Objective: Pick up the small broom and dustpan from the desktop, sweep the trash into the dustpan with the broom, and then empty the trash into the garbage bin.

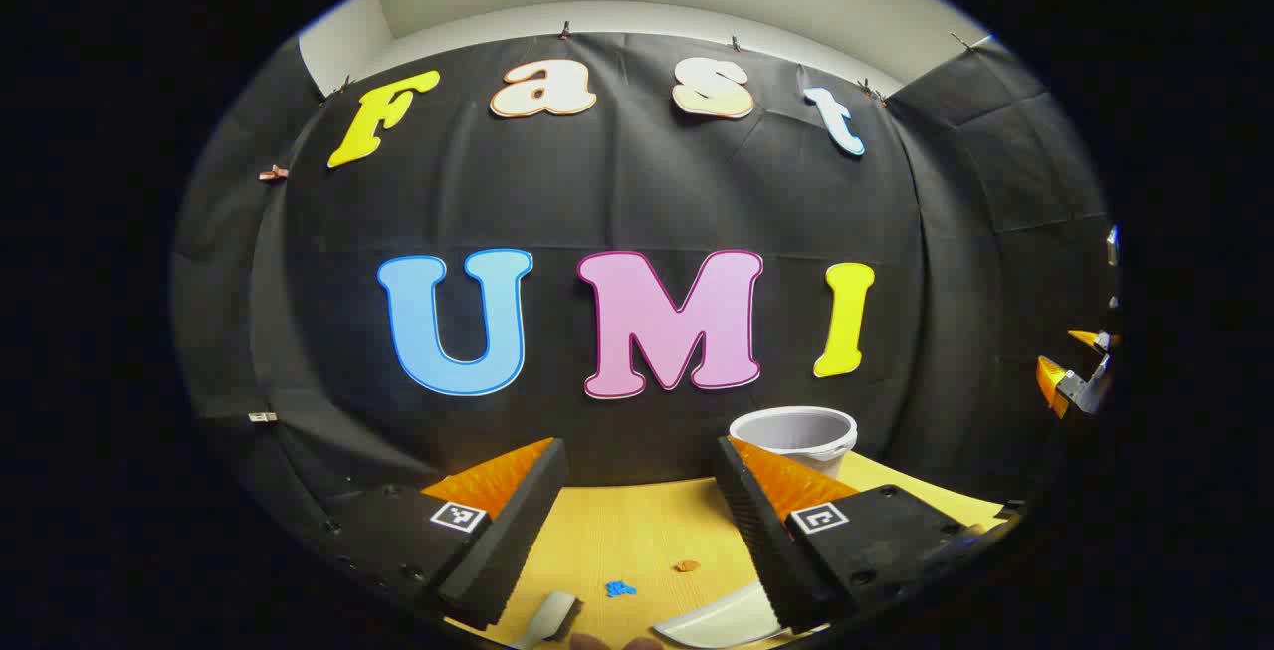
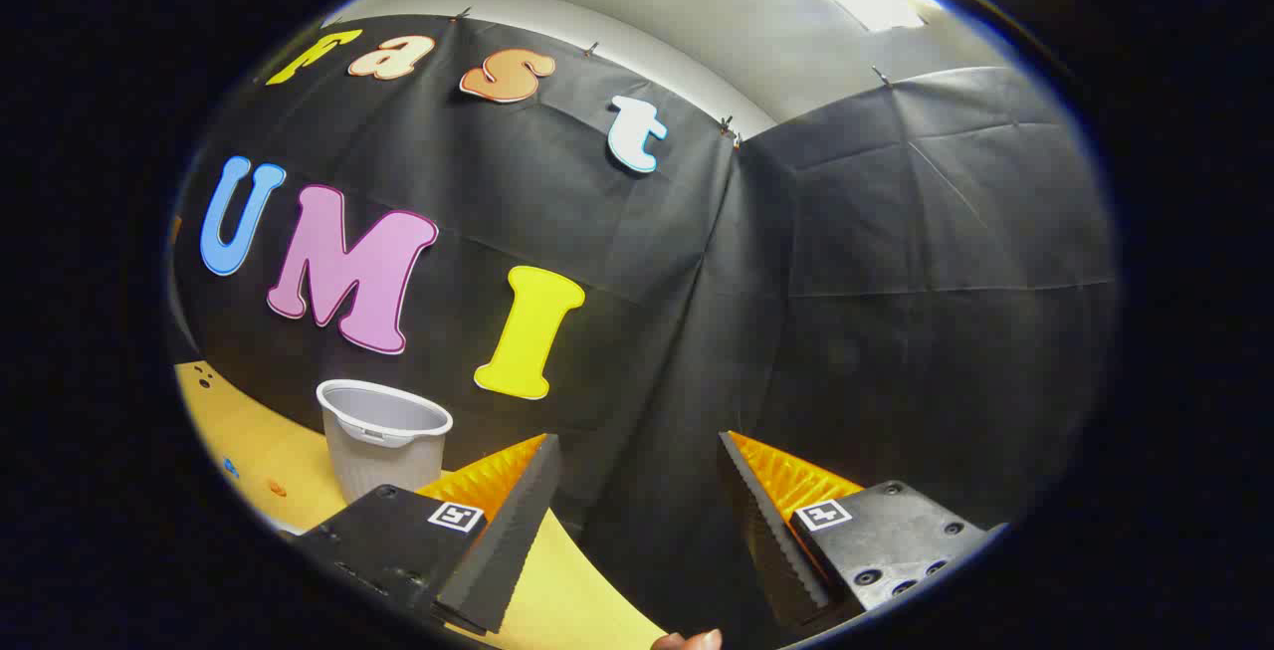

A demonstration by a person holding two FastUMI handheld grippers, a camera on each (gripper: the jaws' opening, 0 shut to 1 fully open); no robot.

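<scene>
My left gripper (image 1: 637,456) is open and holds nothing; it hangs above the yellow tabletop (image 1: 637,541). Below it, at the near edge, lie a small grey-white brush that looks like the broom (image 1: 553,618) and the curved rim of a white dustpan (image 1: 722,620). A blue scrap (image 1: 620,588) and a brown scrap (image 1: 686,565) lie on the table between them. The grey garbage bin (image 1: 796,434) stands at the back right by the wall. My right gripper (image 2: 637,446) is open and empty, off the table's right end, with the bin (image 2: 383,436) to its left.
In the left gripper view the right gripper (image 1: 1075,381) hangs far right, beyond the table's corner. The tabletop (image 2: 249,431) runs left from the bin, with an orange scrap (image 2: 277,488) and a blue scrap (image 2: 231,468). Black cloth walls close the back and right.
</scene>
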